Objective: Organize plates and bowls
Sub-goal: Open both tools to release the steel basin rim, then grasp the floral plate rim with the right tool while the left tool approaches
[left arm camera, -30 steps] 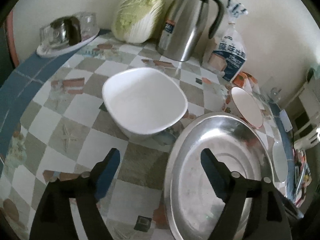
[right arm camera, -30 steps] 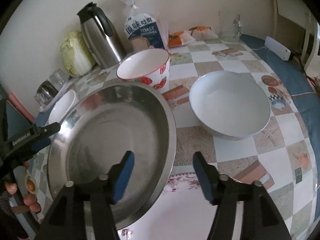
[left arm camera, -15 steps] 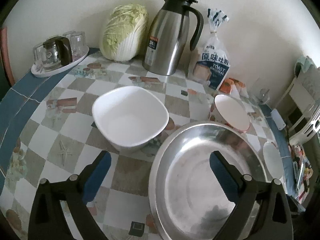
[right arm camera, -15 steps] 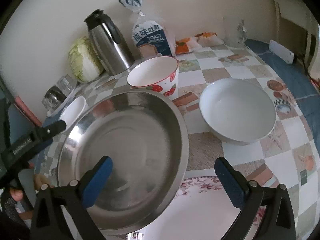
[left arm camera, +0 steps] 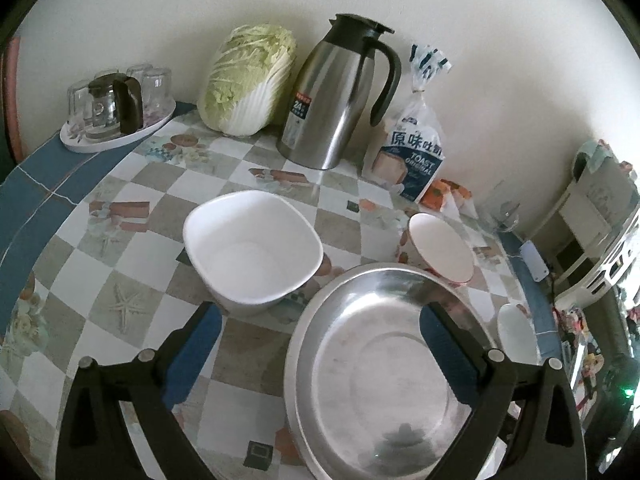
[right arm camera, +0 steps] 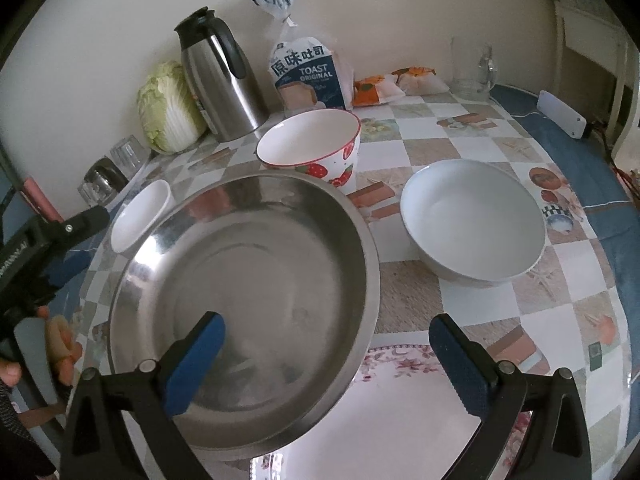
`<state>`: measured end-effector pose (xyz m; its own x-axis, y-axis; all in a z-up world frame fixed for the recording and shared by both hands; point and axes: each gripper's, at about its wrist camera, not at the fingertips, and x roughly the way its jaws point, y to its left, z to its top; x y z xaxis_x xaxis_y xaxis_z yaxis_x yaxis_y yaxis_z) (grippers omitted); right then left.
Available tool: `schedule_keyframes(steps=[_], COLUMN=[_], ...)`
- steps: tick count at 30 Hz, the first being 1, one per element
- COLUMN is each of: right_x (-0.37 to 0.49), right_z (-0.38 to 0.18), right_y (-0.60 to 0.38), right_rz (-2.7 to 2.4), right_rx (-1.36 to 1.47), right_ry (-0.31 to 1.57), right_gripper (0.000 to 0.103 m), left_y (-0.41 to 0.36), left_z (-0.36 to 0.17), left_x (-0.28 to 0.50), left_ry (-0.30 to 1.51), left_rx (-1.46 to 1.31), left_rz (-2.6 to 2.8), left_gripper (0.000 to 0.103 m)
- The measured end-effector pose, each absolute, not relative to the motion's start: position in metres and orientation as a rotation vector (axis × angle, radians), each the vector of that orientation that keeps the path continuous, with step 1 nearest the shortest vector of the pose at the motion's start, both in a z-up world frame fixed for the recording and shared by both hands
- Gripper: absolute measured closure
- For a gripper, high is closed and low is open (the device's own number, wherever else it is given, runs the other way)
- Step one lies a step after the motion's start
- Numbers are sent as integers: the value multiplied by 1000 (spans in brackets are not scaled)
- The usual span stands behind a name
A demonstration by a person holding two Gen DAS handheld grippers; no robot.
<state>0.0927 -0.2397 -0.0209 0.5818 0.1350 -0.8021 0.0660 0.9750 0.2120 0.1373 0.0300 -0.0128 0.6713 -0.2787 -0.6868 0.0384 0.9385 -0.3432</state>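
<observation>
The steel pan (right arm camera: 248, 280) is seen resting on the floral plate (right arm camera: 400, 408), whose rim shows from under the pan's near right edge, so one piece is judged to be stacked already. Both grippers are held with their jaws wide apart and nothing clamped: the left gripper (left arm camera: 320, 344) is poised over the pan's left rim, one finger above the tablecloth (left arm camera: 132, 248) and the other above the pan's floor, while the right gripper (right arm camera: 326, 344) straddles the pan's right rim, above the plate. No pad is seen pressing on anything, and the pan is taken to be released. The remaining pieces are left apart on the table. The square bowl (left arm camera: 254, 246) is found just beyond the pan's left edge, the strawberry bowl (right arm camera: 310, 148) just behind the pan, and the round bowl (right arm camera: 474, 222) to the right, near the pan but clear of it. None of these three is nested or stacked yet. The cabbage (left arm camera: 248, 80), the flask (left arm camera: 332, 96) and the toast bag (right arm camera: 306, 72) are lined up along the wall and are judged to be outside the job. The task is reckoned to be at an early stage, with three bowls to be gathered.
</observation>
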Motion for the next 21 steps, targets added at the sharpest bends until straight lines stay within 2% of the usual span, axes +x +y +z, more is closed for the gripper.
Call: schedule_keyframes(steps=[14,21], right_x=[58,30], right_z=[19,43], right_y=[-248,-271], right_rz=[-2,-40], right_rx=[241,291], right_ry=[848,734], right_gripper=[0,0], left_y=[-2,-20], left_z=[15,44], left_x=[100,74], left_ry=[817,721], left_rx=[-237,-167], left_rz=[-260,-289], left_gripper=[3,3])
